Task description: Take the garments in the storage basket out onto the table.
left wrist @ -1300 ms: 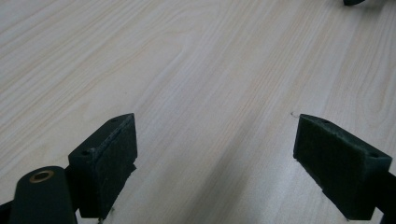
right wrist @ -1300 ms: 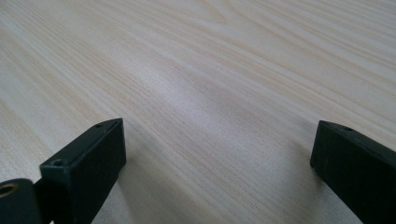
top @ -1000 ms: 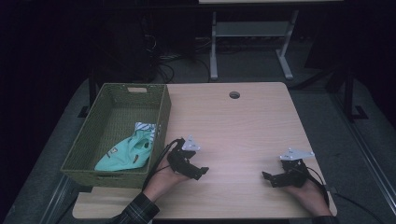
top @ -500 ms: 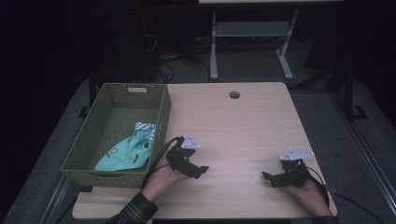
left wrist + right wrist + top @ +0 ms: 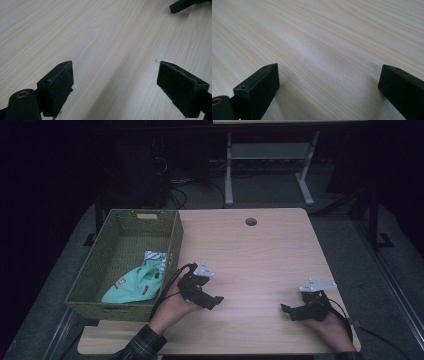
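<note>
Woven green wicker formed the basket [image 5: 125, 260] at the table's left edge, and a mint-green garment [image 5: 134, 285] lay crumpled in its near end with a striped scrap of cloth just beyond it, which suggests the clothing had been dropped there as its resting place. Just right of the basket's near corner, the left gripper [image 5: 212, 301] rested low over the bare wood of the table [image 5: 260, 255], pointing toward the middle and away from the basket. In the left gripper view its jaws stood wide apart, with nothing but pale wood grain between the two black pads [image 5: 58, 86], which touched no object. That pose read as a hand parked after a release, not one reaching for anything. Farther right, well apart from the first, the right gripper [image 5: 287, 311] sat near the table's front right corner, aimed inward toward the other. Its jaws were likewise spread wide in the right gripper view, the pads [image 5: 262, 83] empty and close above plain tabletop.
</note>
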Demonstrator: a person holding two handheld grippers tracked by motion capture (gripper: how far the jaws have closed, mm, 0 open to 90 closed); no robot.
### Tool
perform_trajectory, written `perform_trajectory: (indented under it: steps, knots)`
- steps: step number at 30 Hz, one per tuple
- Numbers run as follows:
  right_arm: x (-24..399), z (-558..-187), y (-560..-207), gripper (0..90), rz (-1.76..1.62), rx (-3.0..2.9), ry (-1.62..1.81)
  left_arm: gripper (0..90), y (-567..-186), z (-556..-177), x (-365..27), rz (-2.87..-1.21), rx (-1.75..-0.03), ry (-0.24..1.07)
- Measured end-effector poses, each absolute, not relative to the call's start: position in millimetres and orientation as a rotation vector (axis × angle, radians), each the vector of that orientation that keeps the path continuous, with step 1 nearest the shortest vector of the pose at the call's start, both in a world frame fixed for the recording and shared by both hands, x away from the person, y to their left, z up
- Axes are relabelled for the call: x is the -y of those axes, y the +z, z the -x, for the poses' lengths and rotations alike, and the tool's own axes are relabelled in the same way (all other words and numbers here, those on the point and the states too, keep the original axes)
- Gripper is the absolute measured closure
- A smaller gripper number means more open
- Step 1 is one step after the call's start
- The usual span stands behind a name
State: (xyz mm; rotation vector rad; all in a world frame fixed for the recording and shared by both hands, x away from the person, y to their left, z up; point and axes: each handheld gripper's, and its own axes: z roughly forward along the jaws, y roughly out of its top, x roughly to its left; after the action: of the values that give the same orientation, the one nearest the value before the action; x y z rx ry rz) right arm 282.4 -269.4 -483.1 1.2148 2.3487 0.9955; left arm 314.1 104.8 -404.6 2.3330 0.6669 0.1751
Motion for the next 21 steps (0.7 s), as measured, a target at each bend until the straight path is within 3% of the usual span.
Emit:
perform_trajectory:
  steps: [21]
  knots:
    - [269.3,-282.4,-483.1,3.1,-1.215,-2.348,0.996,13.4,-387.8,-315.9,-104.4,-2.356,-0.613,0.131]
